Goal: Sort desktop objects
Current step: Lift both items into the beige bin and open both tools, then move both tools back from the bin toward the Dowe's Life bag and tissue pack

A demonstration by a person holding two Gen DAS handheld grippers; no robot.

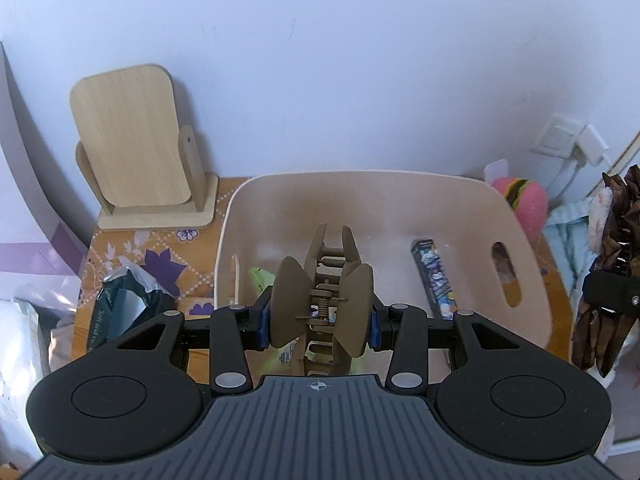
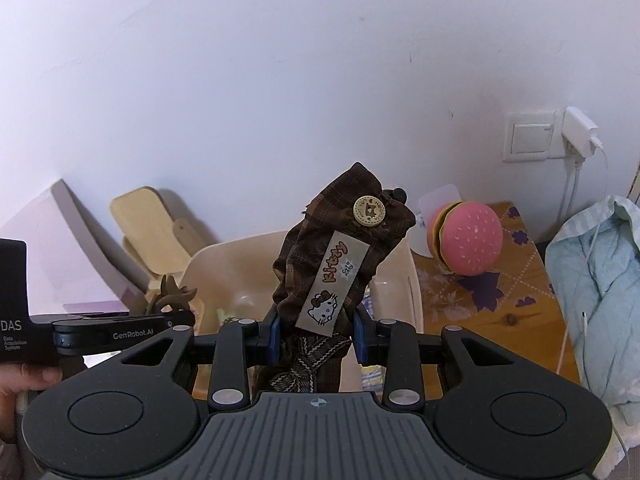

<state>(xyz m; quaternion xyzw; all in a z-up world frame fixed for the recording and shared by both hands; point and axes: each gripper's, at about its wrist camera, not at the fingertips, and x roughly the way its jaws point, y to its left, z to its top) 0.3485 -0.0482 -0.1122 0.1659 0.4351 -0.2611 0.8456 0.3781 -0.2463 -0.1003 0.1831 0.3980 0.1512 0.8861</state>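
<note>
My left gripper (image 1: 318,322) is shut on a brown claw hair clip (image 1: 325,280), held over the cream plastic bin (image 1: 532,248). Inside the bin lie a dark printed stick-shaped packet (image 1: 434,276) and a light green item (image 1: 260,278) partly hidden behind the clip. My right gripper (image 2: 316,338) is shut on a brown plaid fabric scrunchie (image 2: 340,240) with a Kitty label and a wooden button, held upright in front of the cream bin (image 2: 412,280). The scrunchie (image 1: 612,272) also shows at the right edge of the left wrist view. The left gripper (image 2: 112,334) with the clip (image 2: 170,292) appears at the left.
A wooden stand mirror (image 1: 136,144) stands at the back left by the wall. A crumpled dark wrapper (image 1: 120,304) lies left of the bin on the floral tabletop. A pink burger-shaped toy (image 2: 468,240) sits right of the bin. A wall socket with charger (image 2: 576,136) and light blue cloth (image 2: 600,276) are at right.
</note>
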